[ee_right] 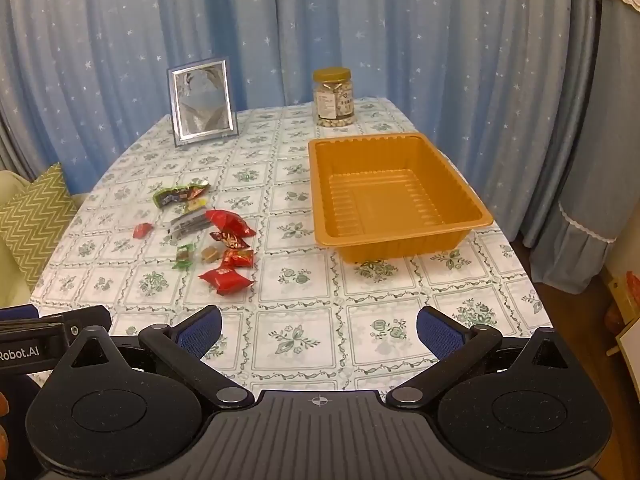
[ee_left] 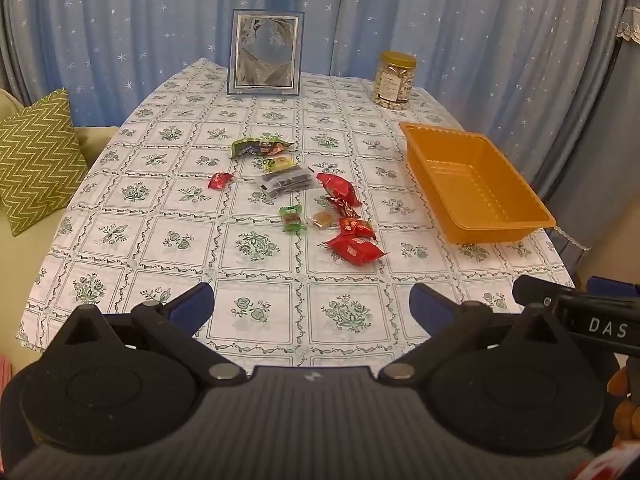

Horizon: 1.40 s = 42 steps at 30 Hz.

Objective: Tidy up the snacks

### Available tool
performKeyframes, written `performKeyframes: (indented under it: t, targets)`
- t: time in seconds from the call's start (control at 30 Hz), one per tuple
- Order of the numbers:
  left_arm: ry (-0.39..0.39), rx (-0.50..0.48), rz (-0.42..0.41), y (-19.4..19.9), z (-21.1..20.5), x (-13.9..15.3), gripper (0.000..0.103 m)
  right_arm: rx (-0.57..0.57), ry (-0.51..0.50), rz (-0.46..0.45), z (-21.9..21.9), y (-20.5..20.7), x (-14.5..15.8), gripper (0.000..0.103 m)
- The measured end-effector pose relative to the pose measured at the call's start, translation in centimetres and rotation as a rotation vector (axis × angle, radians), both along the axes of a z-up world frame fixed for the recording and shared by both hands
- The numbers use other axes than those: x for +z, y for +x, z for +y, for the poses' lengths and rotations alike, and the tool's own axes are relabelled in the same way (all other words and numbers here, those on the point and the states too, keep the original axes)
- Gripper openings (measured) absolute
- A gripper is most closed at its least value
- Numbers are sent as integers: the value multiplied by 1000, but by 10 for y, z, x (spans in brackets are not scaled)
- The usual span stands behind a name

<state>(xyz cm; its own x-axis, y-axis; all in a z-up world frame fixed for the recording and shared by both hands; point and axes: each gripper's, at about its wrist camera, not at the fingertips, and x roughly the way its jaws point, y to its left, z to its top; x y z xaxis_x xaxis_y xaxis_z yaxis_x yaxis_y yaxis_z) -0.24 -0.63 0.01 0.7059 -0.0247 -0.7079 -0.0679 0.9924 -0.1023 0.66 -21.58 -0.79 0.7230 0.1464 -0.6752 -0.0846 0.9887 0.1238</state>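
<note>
Right wrist view: floral tablecloth (ee_right: 304, 308) bears an empty orange plastic tray (ee_right: 400, 196) at right, with scattered wrapped snacks (ee_right: 216, 236) well apart to its left. Right gripper (ee_right: 318, 330) and left gripper (ee_left: 312, 310) both gape wide, holding nothing, above the near edge.

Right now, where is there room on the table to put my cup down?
Bare cloth lies between the left gripper and the snack pile, and between the picture frame and the nut jar. The orange tray is empty. The snacks crowd together.
</note>
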Motion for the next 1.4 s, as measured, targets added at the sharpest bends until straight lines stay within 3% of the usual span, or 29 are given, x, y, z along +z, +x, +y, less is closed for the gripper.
performKeyframes:
  t: [1.4]
  targets:
    - [1,-11,-6,1,-1,6,103,-9,1,-9,-3,4,5,103]
